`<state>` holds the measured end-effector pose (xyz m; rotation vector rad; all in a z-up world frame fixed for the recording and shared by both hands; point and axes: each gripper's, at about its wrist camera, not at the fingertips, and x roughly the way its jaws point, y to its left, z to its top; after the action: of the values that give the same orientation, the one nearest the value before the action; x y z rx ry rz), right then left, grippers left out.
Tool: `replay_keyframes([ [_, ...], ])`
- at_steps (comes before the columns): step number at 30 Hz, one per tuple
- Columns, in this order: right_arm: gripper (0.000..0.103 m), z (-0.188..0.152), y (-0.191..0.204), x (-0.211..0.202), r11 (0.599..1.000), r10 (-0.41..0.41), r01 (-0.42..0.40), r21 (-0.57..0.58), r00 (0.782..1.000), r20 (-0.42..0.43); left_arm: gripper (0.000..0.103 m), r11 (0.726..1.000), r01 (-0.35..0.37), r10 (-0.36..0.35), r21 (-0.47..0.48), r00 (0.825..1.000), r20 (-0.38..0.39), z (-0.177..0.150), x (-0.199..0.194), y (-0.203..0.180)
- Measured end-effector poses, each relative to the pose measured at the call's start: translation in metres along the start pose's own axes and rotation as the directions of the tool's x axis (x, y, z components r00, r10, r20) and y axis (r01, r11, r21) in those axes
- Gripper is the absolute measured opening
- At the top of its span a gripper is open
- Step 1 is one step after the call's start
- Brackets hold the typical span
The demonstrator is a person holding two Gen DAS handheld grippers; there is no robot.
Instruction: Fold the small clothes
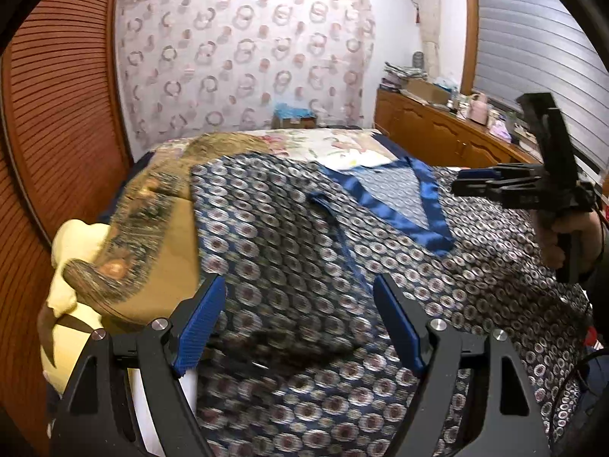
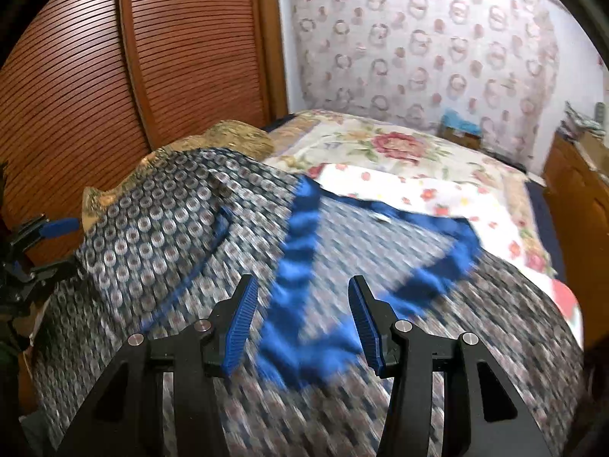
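Observation:
A patterned garment (image 1: 297, 251) with blue and white circles and a shiny blue V collar (image 1: 426, 205) lies spread on the bed. Its left side is folded over the middle. My left gripper (image 1: 298, 304) is open and empty just above the folded part. My right gripper (image 2: 302, 306) is open and empty above the collar (image 2: 300, 251) and garment (image 2: 152, 236). The right gripper also shows in the left wrist view (image 1: 456, 183), held in a hand at the right. The left gripper shows at the left edge of the right wrist view (image 2: 57, 243).
A gold and brown cloth (image 1: 152, 228) and a pale yellow item (image 1: 72, 266) lie left of the garment. A floral bedspread (image 2: 399, 152) covers the far bed. A louvred wooden wardrobe (image 2: 152, 57) stands at the left, a cluttered wooden cabinet (image 1: 437, 133) at the right.

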<state>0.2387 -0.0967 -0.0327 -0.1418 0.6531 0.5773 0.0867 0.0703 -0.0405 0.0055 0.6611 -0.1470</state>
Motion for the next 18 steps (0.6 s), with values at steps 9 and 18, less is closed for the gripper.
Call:
replay_keyframes([
  [9, 0.052, -0.075, -0.027, -0.087, 0.988, -0.132, 0.131, 0.083, 0.991, 0.005, 0.081, 0.999, 0.05, -0.048, 0.022, 0.996, -0.079, -0.017, 0.022, -0.035],
  [18, 0.052, -0.111, -0.078, -0.127, 0.944, -0.266, 0.27, 0.188, 0.963, -0.045, 0.081, 0.995, 0.075, -0.063, 0.068, 0.984, -0.165, -0.016, 0.05, -0.056],
])
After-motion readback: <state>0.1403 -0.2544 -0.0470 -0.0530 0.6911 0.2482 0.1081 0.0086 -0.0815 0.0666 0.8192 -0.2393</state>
